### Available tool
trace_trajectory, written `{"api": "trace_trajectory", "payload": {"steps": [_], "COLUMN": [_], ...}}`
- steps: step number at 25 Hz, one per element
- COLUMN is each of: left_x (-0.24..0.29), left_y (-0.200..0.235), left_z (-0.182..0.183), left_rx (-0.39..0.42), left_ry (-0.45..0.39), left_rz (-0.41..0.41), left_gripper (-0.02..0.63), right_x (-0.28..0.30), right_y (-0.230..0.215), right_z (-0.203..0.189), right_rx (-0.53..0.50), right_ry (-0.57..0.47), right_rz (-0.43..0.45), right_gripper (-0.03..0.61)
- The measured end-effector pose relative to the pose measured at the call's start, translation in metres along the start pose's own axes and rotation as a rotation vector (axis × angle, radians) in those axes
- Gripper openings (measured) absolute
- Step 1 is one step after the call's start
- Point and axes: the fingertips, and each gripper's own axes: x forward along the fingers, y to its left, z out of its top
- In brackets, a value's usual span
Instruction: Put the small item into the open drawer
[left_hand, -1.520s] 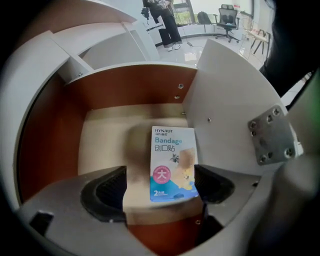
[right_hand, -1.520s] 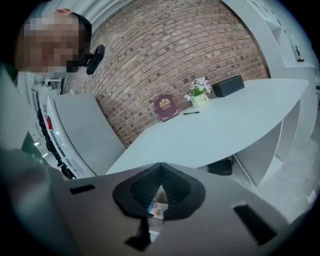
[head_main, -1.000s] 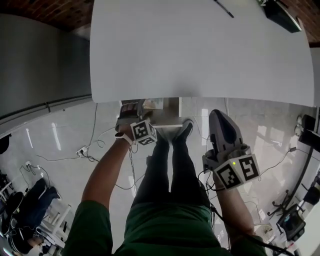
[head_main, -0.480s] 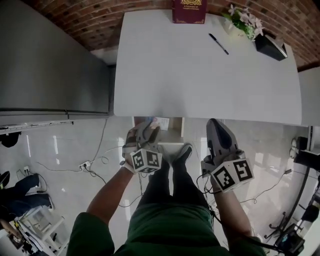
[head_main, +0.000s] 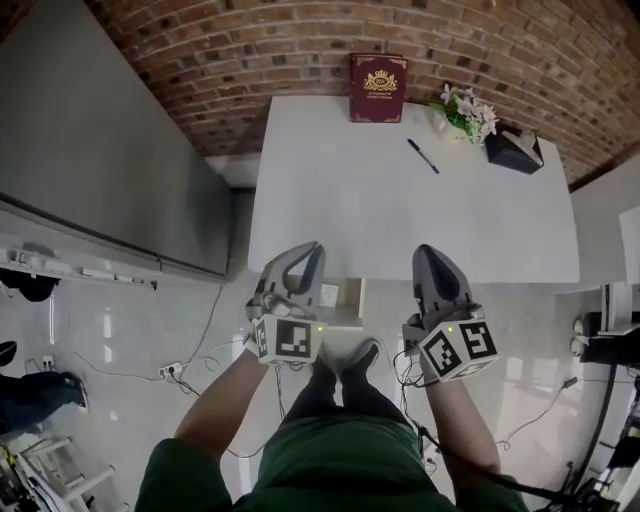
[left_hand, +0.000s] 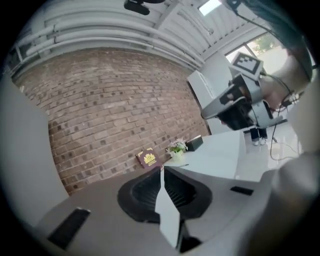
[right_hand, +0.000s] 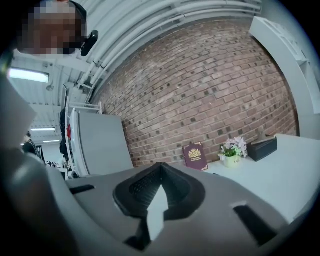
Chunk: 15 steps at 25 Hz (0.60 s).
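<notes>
In the head view both grippers hang side by side in front of the near edge of the white table (head_main: 330, 200). My left gripper (head_main: 312, 250) is shut with nothing between its jaws; its tips (left_hand: 161, 169) meet in the left gripper view. My right gripper (head_main: 430, 255) is likewise shut and empty, with its tips (right_hand: 160, 165) together. A white drawer unit (head_main: 347, 300) shows under the table edge between the grippers; its inside is hidden. A black pen (head_main: 422, 156) lies on the table towards the far right.
At the table's far edge stand a dark red book (head_main: 378, 88), a small pot of flowers (head_main: 462, 112) and a black tissue box (head_main: 514, 150), against a brick wall. A grey cabinet (head_main: 110, 150) is at the left. Cables lie on the tiled floor (head_main: 150, 340).
My left gripper has risen from the drawer under the table and its jaws have shut. The head view has tilted up, so the whole table and the brick wall show.
</notes>
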Motion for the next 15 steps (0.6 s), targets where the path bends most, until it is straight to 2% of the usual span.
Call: {"api": "trace_trajectory", "payload": {"steps": [9, 15], "left_x": [-0.022, -0.041], "left_y": [0.052, 0.074], "left_z": [0.118, 0.181], "left_rx": [-0.190, -0.245], "left_ry": [-0.213, -0.337], "left_rz": [0.085, 0.108], "left_gripper": [0.015, 0.015], "right_x": [-0.012, -0.018], "right_y": [0.023, 0.048], "right_z": [0.088, 0.138], "right_rx": [-0.108, -0.160], "right_ry": [-0.154, -0.239], "right_rz": [0.020, 0.047], "right_gripper": [0.002, 0.002]}}
